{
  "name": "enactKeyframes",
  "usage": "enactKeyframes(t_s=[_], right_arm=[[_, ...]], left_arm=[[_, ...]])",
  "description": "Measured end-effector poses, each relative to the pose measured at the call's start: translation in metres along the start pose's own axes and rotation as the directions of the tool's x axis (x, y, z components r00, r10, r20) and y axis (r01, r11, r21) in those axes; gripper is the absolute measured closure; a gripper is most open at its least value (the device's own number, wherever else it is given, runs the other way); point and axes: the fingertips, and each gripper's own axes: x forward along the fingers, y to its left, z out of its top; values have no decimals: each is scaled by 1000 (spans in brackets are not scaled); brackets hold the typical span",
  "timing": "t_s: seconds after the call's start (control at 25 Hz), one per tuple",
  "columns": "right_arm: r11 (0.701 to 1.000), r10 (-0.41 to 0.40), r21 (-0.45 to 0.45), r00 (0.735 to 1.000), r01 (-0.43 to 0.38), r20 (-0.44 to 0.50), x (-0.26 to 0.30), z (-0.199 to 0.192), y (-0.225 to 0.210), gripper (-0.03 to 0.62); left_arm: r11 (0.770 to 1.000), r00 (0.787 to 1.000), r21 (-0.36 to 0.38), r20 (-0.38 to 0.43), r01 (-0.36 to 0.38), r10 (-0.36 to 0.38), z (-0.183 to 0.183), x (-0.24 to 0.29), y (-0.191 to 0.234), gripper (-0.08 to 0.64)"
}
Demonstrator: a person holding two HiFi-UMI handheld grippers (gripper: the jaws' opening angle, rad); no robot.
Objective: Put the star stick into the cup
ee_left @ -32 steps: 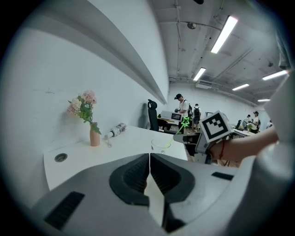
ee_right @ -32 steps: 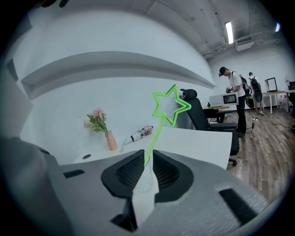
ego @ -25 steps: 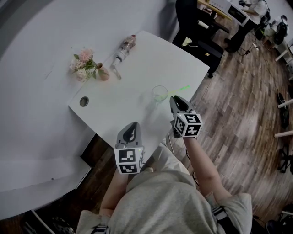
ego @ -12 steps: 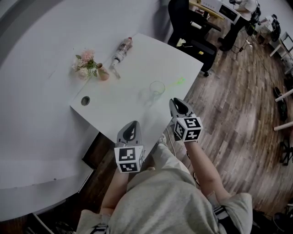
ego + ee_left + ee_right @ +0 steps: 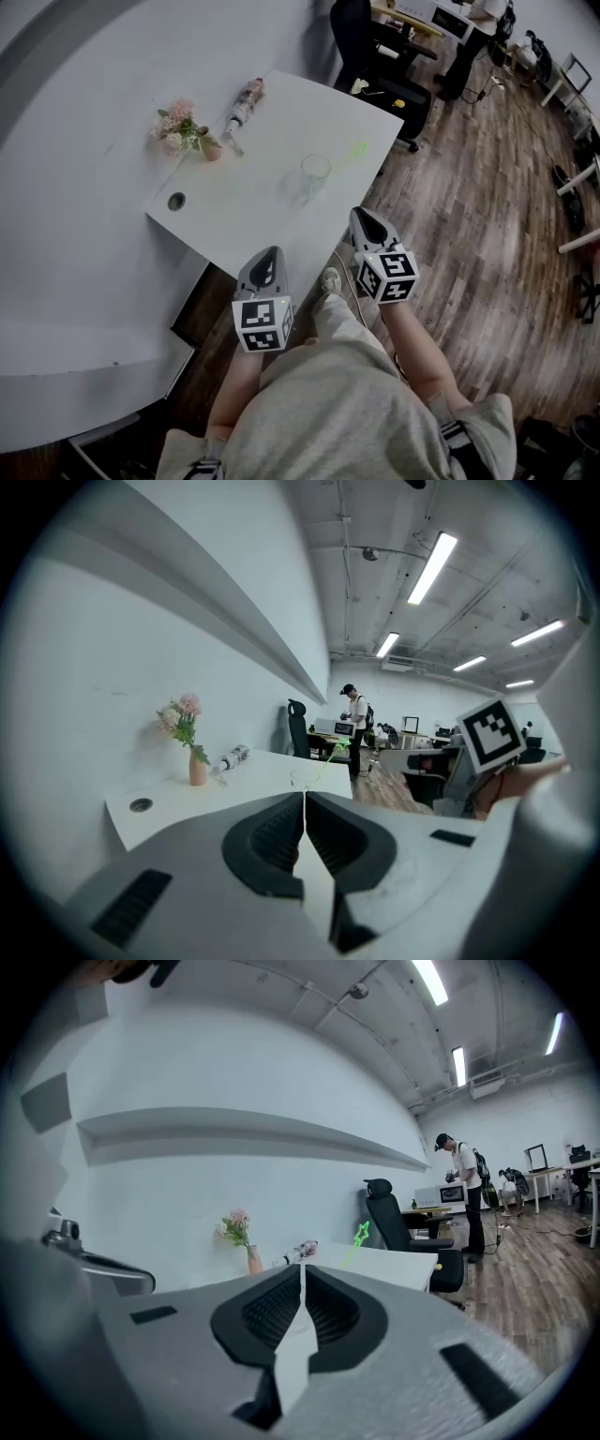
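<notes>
A clear cup (image 5: 315, 169) stands on the white table (image 5: 234, 211) near its right edge. The green star stick (image 5: 349, 153) leans out of the cup, star end up and to the right; the star (image 5: 361, 1233) also shows in the right gripper view. My left gripper (image 5: 272, 257) hangs shut and empty just off the table's near edge. Off the table over the floor, my right gripper (image 5: 362, 216) is also shut with nothing in it, well short of the cup. Both pairs of jaws meet in the left gripper (image 5: 305, 794) and right gripper (image 5: 302, 1267) views.
A small vase of pink flowers (image 5: 180, 131) and a lying plastic bottle (image 5: 245, 101) sit at the table's far side, a cable hole (image 5: 176, 201) at its left. A black office chair (image 5: 361, 42) stands beyond. A person (image 5: 461, 1185) stands by desks in the distance.
Both grippers have drawn back from the table toward my body; the right one left the cup's side and now hangs over the floor. The stick stays in the cup.
</notes>
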Motion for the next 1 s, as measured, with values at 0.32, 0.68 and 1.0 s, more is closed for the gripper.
enactKeyframes(t_s=[0.32, 0.68, 1.0], right_arm=[[1000, 1, -19, 999, 0, 41, -54, 7, 24, 595], [999, -3, -33, 998, 5, 58, -107, 6, 45, 595], [1000, -10, -18, 997, 11, 77, -132, 6, 57, 595]], left_arm=[[1000, 1000, 4, 12, 20, -20, -6, -29, -8, 551], [998, 998, 11, 20, 62, -63, -11, -57, -26, 551], [997, 997, 11, 22, 75, -75, -14, -72, -28, 551]])
